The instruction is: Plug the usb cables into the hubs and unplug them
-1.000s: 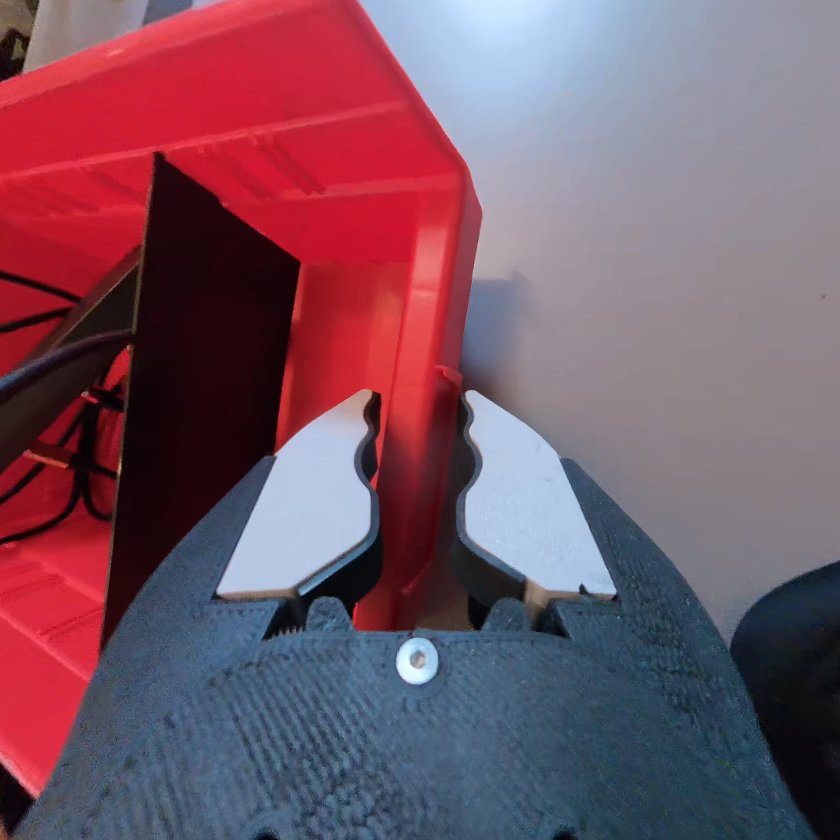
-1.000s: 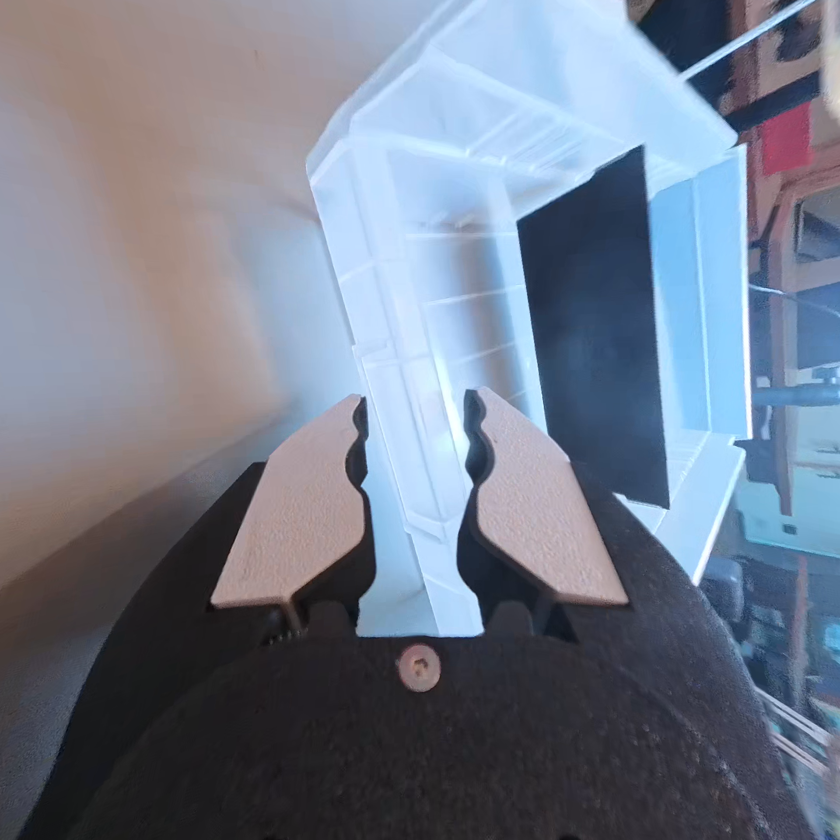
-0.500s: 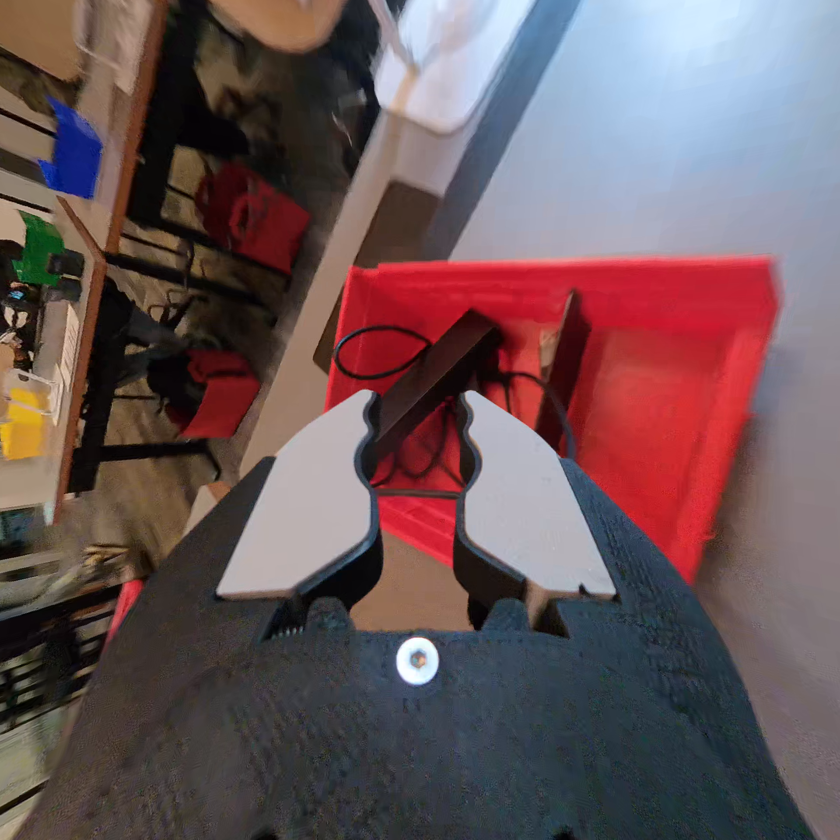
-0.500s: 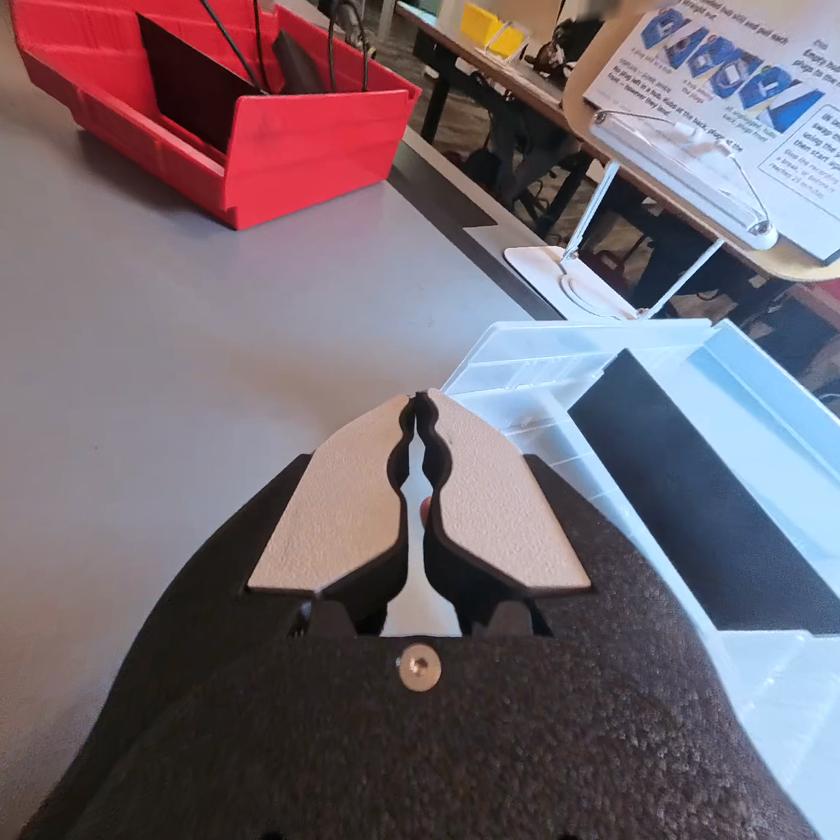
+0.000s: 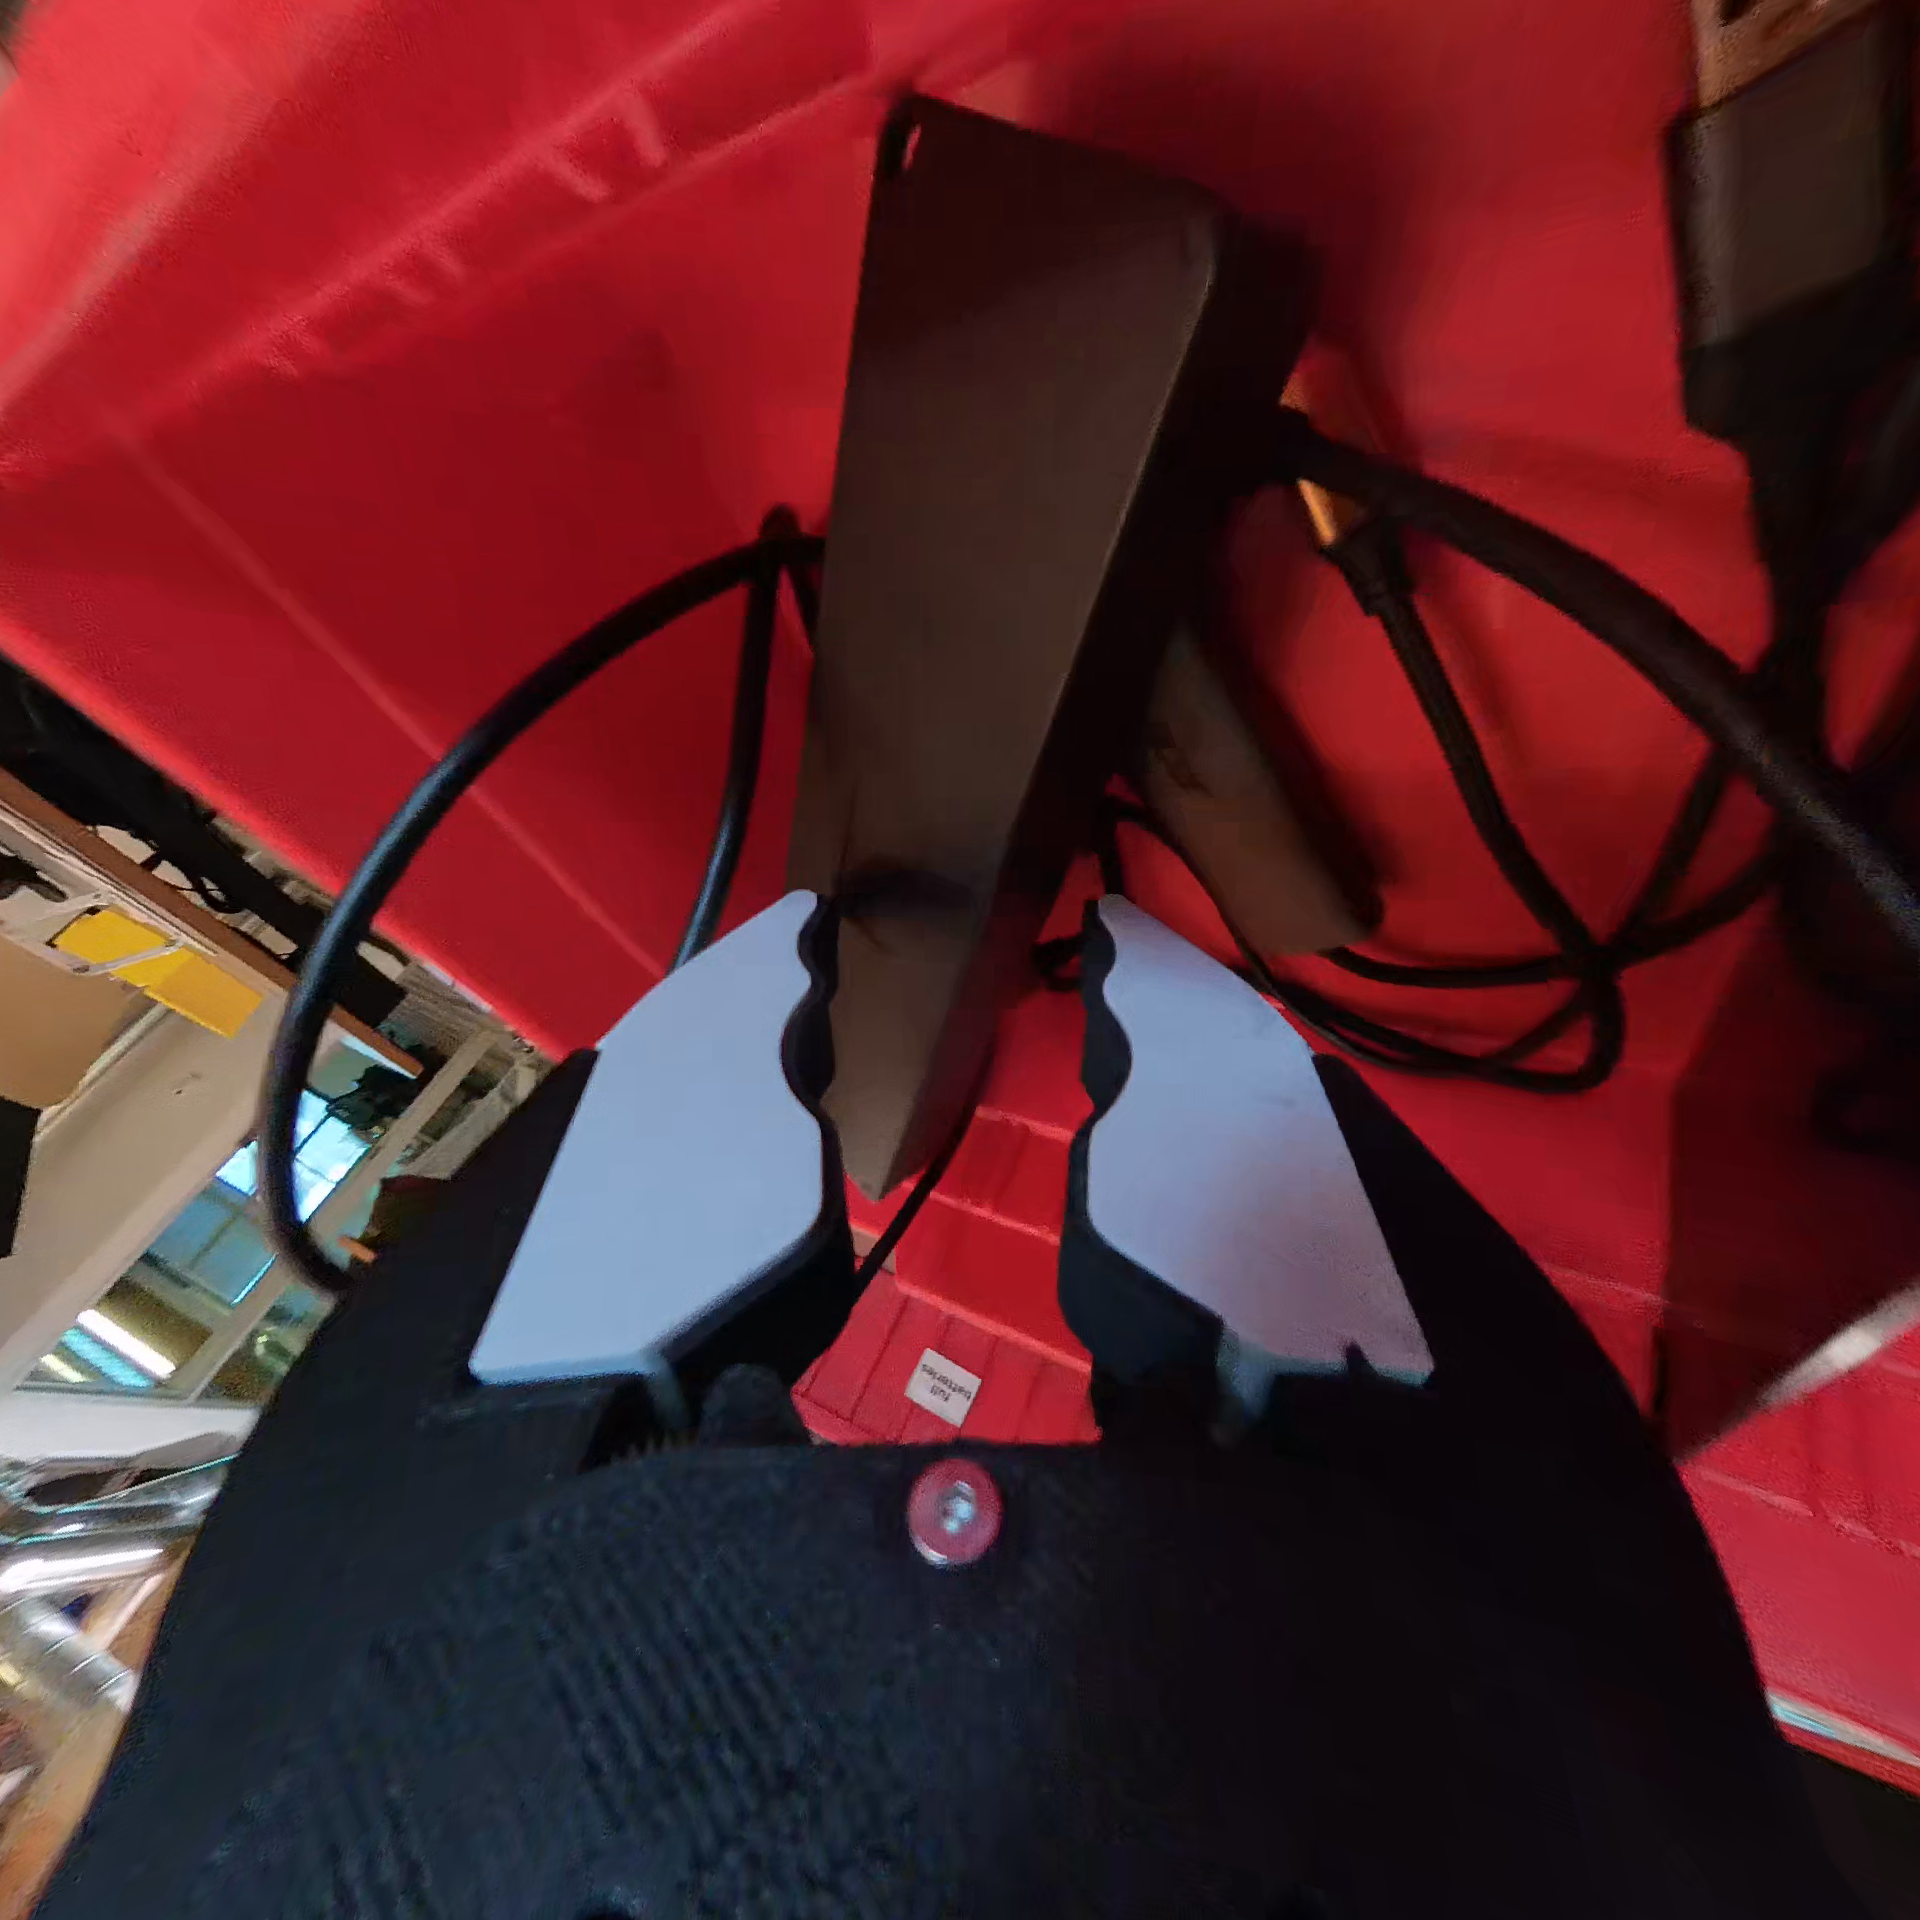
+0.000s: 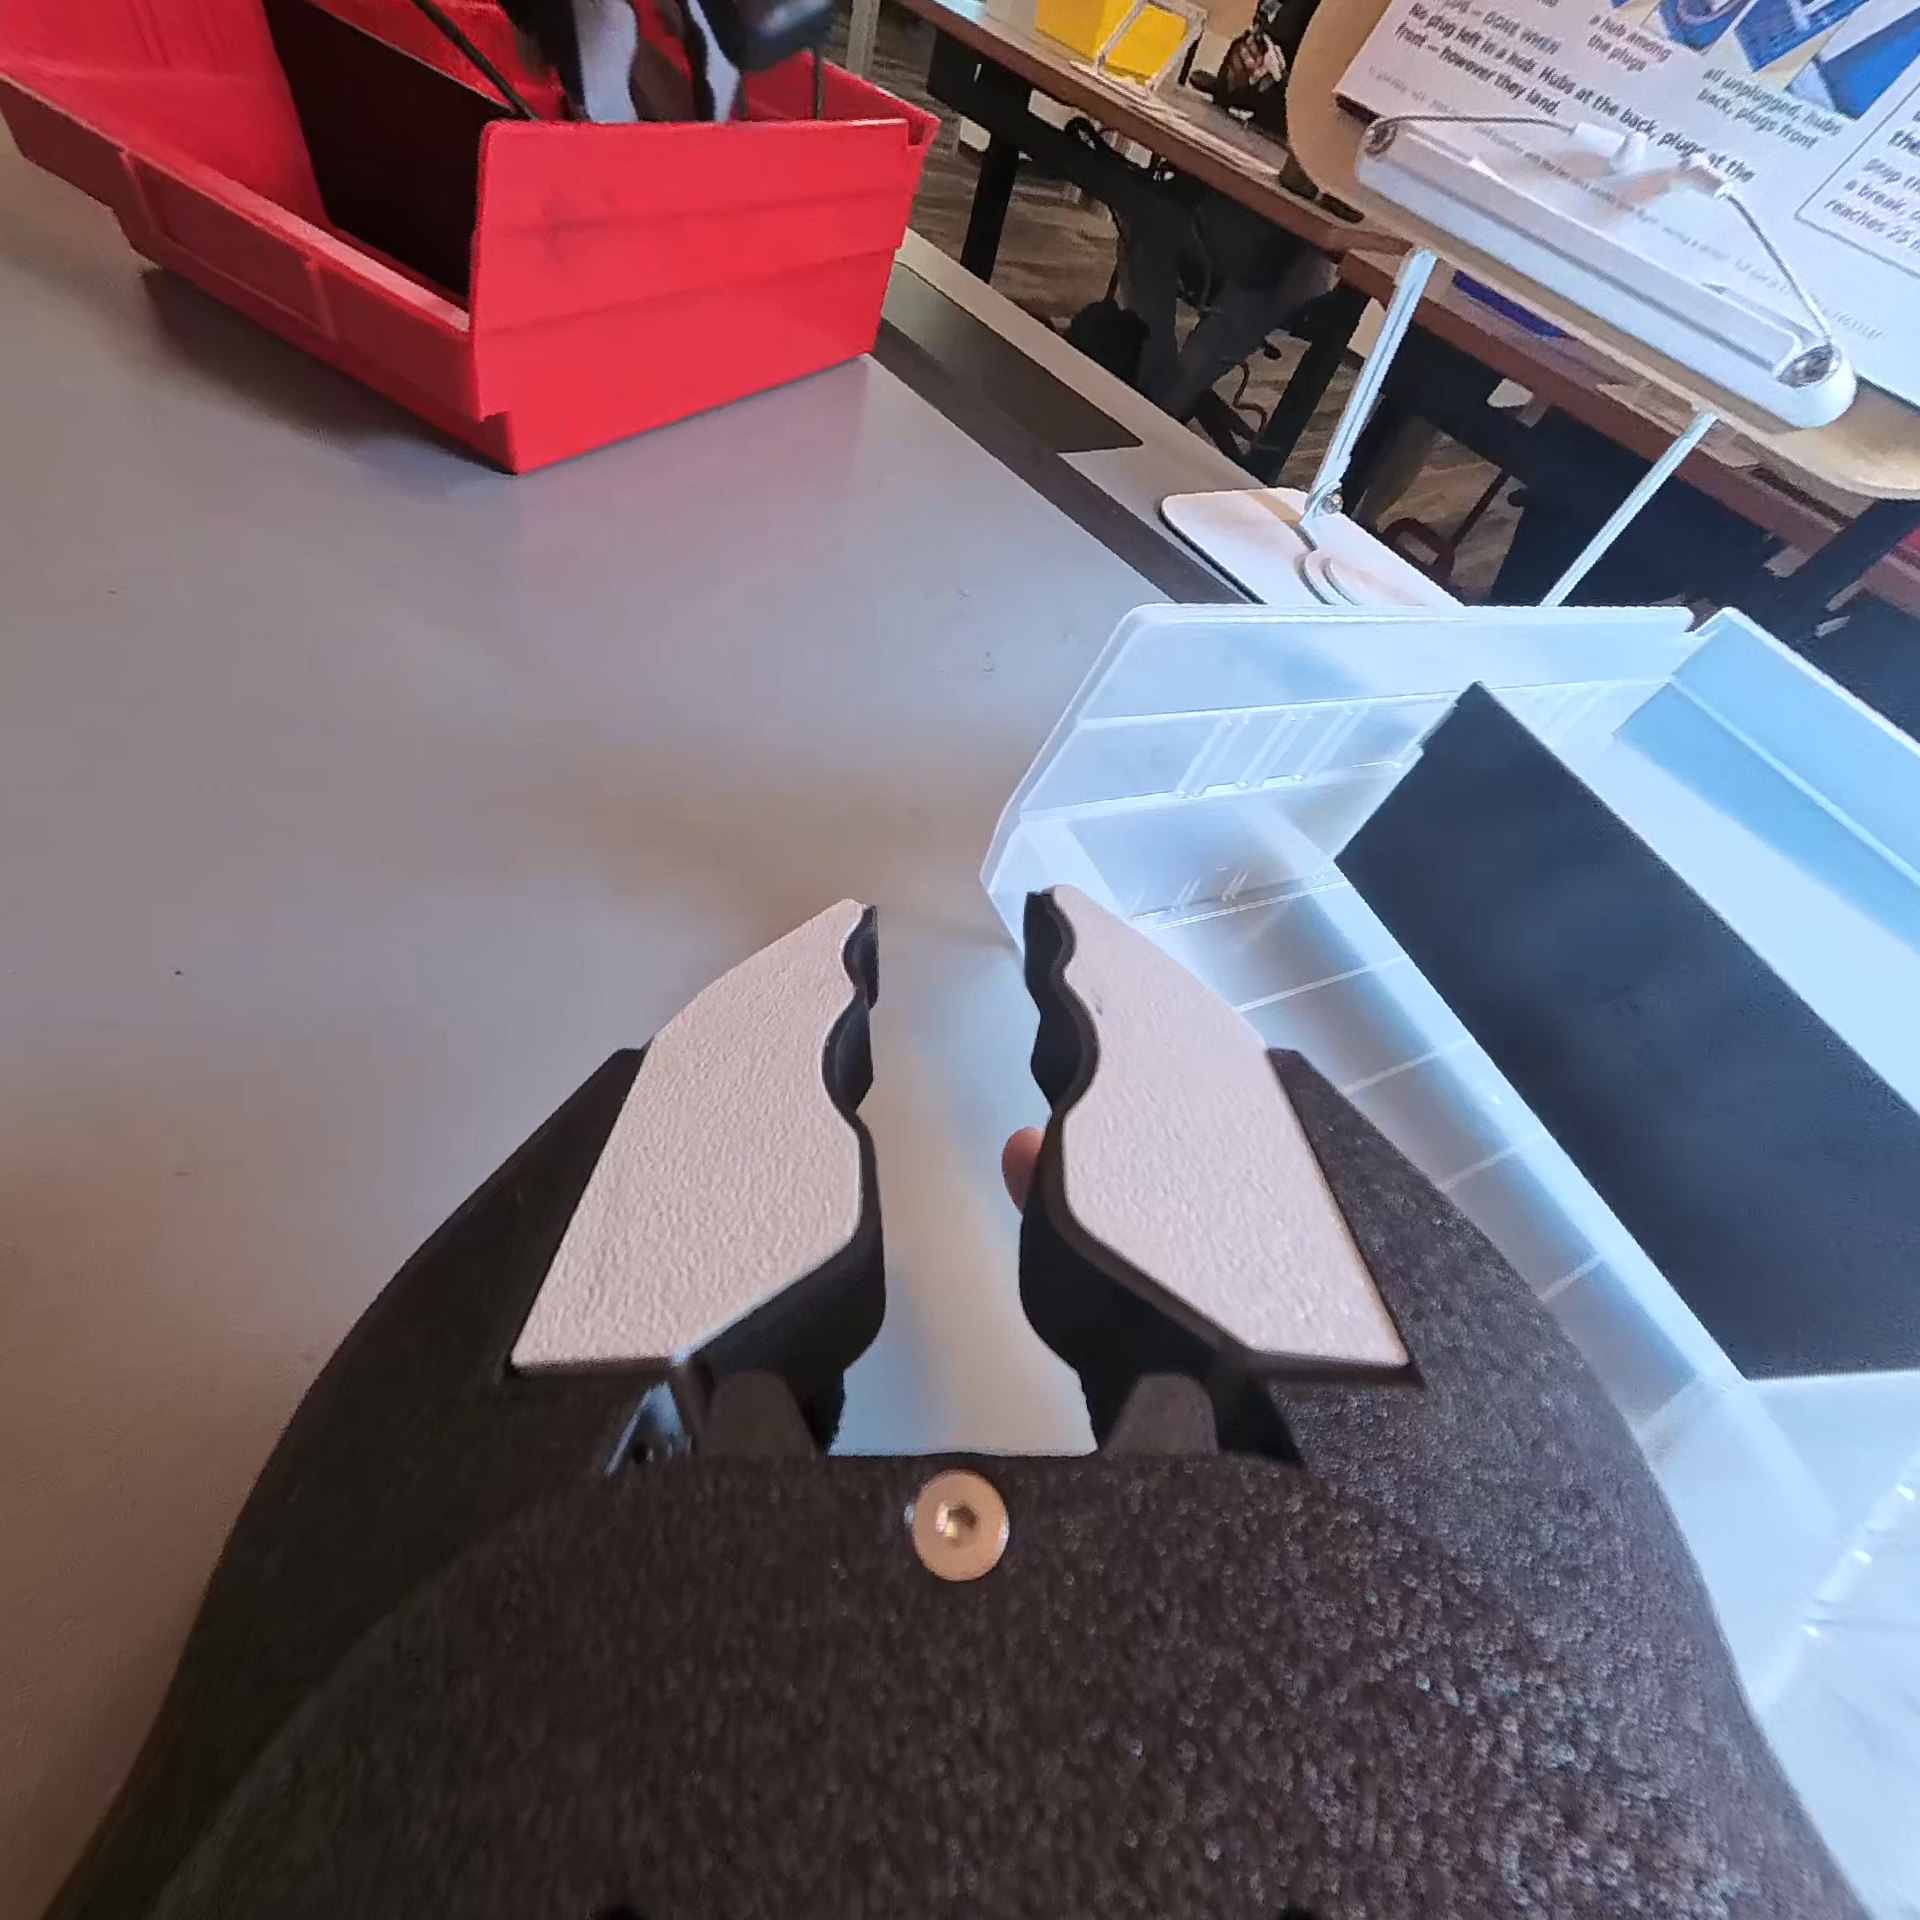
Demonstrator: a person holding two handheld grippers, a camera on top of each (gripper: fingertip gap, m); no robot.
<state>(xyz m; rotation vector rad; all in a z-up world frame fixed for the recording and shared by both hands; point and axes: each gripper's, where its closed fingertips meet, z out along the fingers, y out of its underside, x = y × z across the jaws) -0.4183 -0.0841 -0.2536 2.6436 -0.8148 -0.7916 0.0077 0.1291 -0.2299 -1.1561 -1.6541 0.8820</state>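
In the left wrist view, my left gripper (image 5: 956,925) is open inside the red bin (image 5: 416,364). A long dark hub (image 5: 987,520) leans upright there, and its near end sits between the jaws, close to the left finger (image 5: 675,1164) and apart from the right one. A second hub (image 5: 1247,810) lies behind it among black cables (image 5: 1558,644). A thin black cable (image 5: 312,987) loops over the bin's edge. My right gripper (image 6: 945,914) is open and empty above the grey table (image 6: 416,779). The red bin also shows in the right wrist view (image 6: 675,260).
A clear plastic bin (image 6: 1143,727) with a black divider (image 6: 1662,1039) stands just right of my right gripper. A white document stand (image 6: 1558,208) with a printed sheet is behind it, past the table edge. A black divider (image 5: 1787,208) stands in the red bin. There is about 50 cm between the tips of the two grippers.
Both grippers let go of the bin walls they straddled. The left one moved down into the red bin around the hub's end. The right one went from nearly shut to open.
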